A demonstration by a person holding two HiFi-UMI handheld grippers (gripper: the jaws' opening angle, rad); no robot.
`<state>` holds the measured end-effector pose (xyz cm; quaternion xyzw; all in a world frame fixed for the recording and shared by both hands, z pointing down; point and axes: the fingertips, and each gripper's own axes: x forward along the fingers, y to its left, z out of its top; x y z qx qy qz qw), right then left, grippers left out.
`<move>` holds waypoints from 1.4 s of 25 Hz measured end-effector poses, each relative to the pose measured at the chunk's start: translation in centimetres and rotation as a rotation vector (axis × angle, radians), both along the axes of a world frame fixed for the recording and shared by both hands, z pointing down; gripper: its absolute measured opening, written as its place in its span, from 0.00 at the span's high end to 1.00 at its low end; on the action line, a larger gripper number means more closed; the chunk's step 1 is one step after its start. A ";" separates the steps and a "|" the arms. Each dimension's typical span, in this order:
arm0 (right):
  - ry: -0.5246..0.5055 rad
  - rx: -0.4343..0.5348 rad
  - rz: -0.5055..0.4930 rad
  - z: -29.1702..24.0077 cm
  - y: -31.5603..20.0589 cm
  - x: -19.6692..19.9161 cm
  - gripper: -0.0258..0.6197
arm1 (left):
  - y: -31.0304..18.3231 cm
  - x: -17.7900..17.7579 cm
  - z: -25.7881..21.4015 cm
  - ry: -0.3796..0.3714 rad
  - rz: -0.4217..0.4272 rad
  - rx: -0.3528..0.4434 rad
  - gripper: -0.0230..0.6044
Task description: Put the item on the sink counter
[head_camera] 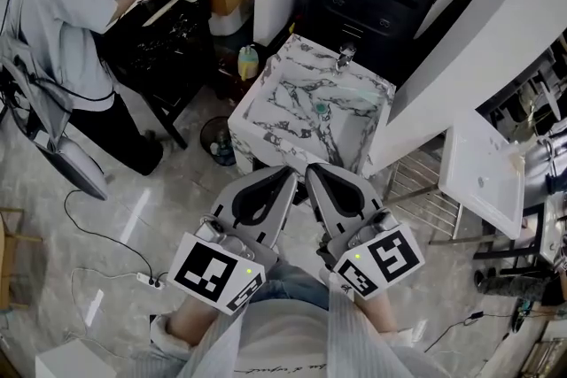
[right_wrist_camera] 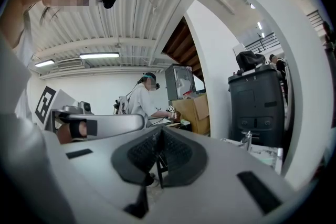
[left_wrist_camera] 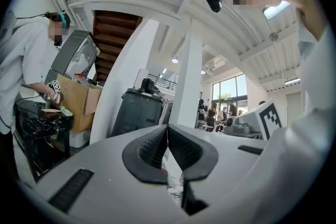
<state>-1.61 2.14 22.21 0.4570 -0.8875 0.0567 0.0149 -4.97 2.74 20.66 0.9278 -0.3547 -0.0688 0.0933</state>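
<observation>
Right in front of the marble sink (head_camera: 264, 77), both claws hang side by side, close to the body. The left claw (head_camera: 285, 181) is squeezed fully closed on nothing, and so is the right claw (head_camera: 315, 181). A small greenish thing (head_camera: 321, 109) lies in the basin, not on the worktop rim. Can't tell what it is.

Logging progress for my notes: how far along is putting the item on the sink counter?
Done: nothing that shows; the marble sink has a bare rim apart from the faucet. In hand: nothing. The left gripper and right gripper are both shut and empty, held short of the sink. Left: picking up an item, perhaps the bottle beside the sink, and setting it on the counter.
</observation>
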 end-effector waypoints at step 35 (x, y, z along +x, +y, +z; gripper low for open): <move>0.041 0.009 0.028 0.2 -0.3 1.2 0.95 | -1.1 1.1 1.0 -0.059 0.138 0.014 0.94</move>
